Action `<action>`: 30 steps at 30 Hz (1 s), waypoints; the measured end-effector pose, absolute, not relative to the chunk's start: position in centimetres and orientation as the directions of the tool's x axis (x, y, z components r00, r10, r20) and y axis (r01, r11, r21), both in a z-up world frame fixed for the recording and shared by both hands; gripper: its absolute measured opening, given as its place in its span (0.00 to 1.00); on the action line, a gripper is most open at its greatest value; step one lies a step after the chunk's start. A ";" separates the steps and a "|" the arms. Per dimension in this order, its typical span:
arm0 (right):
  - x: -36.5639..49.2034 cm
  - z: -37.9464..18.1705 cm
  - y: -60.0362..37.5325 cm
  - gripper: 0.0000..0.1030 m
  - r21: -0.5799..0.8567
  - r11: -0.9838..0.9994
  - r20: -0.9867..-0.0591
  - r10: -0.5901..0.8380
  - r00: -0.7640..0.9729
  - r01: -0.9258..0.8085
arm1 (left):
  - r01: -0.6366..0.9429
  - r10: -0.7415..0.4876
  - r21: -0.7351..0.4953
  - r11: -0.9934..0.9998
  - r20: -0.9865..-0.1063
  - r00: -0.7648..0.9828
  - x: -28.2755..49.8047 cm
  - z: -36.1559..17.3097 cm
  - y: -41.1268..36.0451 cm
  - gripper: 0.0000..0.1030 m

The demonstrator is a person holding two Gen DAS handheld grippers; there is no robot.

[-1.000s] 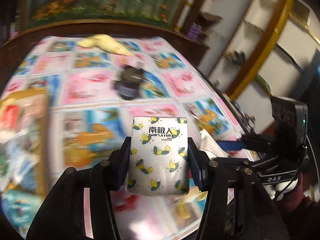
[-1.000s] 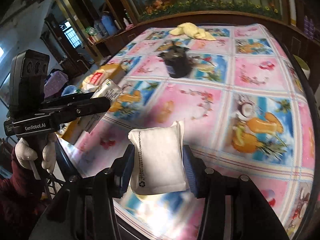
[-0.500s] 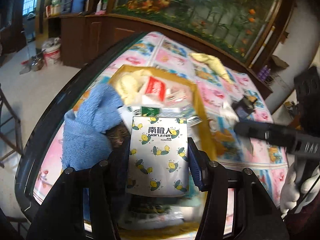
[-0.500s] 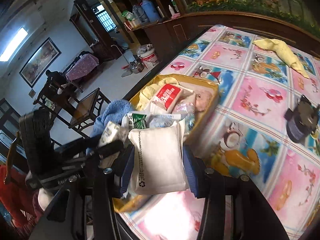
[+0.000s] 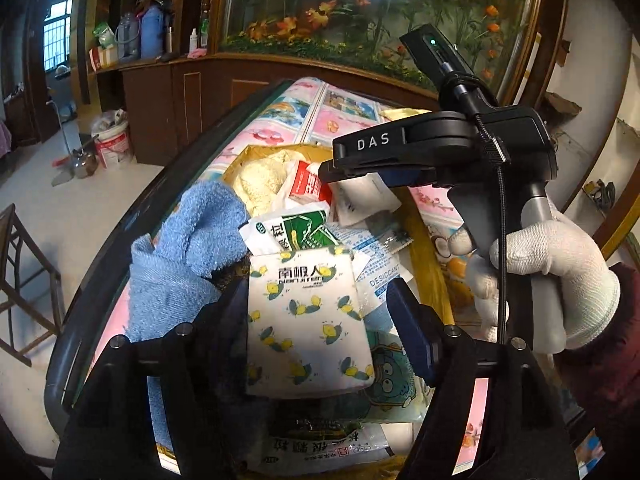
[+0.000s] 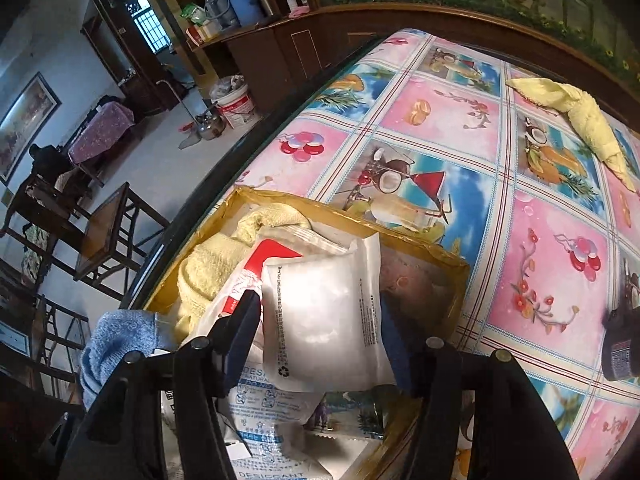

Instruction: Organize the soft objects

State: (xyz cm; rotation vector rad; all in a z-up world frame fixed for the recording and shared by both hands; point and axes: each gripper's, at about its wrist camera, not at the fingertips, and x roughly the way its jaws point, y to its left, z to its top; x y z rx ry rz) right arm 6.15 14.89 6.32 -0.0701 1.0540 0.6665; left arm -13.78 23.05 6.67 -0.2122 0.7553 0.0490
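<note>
While both hands hang over the yellow box (image 6: 424, 250) at the table's left edge, this looks like the drop-off step: two packs going into the pile together.

Far left, a blue towel (image 5: 192, 240) slumps over the box wall toward the table rim, so that side has no slack; beyond it is floor and chairs.

Left gripper (image 5: 320, 320): jaws have just been opening. The bee-print tissue pack (image 5: 308, 320) sits between them, but there's a visible gap on the right pad side, so it's released or nearly so, lying on the sachets below. I'd guess it was let go low to keep it from sliding off the heap.

Middle of the box: desiccant sachets (image 5: 380, 272), a green-print sachet (image 5: 296, 232), a red-and-white pack (image 5: 308, 184), a pale yellow cloth (image 6: 208, 264). Heaped already, above the walls in places.

Right gripper (image 6: 320, 332): jaws also just been opening, white pouch (image 6: 320, 320) between them, pads about at its edges; grip looks slack, can't swear it's fully free. It's over the box's only bare corner (image 6: 420, 280), which is probably why it's aimed there.

Right of the box, the tablecloth (image 6: 540, 240) is mostly open. A yellow towel (image 6: 580, 120) at the far side and a dark object (image 6: 620, 348) at the frame edge are still outside the box.
</note>
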 end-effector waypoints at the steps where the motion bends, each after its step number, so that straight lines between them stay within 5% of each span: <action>1: 6.1 6.7 14.5 0.61 0.272 0.801 -0.810 0.490 0.322 -0.533 | -0.123 -0.030 -0.174 0.977 -0.681 0.731 -13.8 6.8 23.1 0.70; 10: 2.1 11.1 9.6 0.67 0.282 0.781 -0.700 0.565 0.437 -0.557 | -0.196 0.091 -0.100 0.975 -0.628 0.773 -15.0 9.3 21.4 0.70; 15: -1.0 12.0 5.7 0.68 0.262 0.792 -0.642 0.570 0.513 -0.552 | -0.406 0.397 0.066 0.912 -0.400 0.826 -19.0 13.0 19.3 0.71; 17: -2.2 12.0 4.0 0.68 0.271 0.792 -0.622 0.578 0.528 -0.547 | -0.414 0.408 0.047 0.909 -0.301 0.862 -20.8 13.9 18.5 1.00; 18: -2.8 12.0 3.4 0.69 0.276 0.791 -0.614 0.582 0.533 -0.546 | -0.397 0.385 0.009 0.918 -0.264 0.884 -21.7 13.9 18.4 1.00; 23: -6.3 11.4 1.4 0.71 0.268 0.790 -0.589 0.588 0.555 -0.552 | -0.388 0.338 -0.015 0.922 -0.460 0.821 -18.9 12.5 18.2 1.00; 30: -8.7 9.4 0.4 0.71 0.206 0.812 -0.630 0.538 0.561 -0.547 | -0.461 0.432 0.051 0.886 -0.456 0.778 -18.6 12.5 16.1 1.00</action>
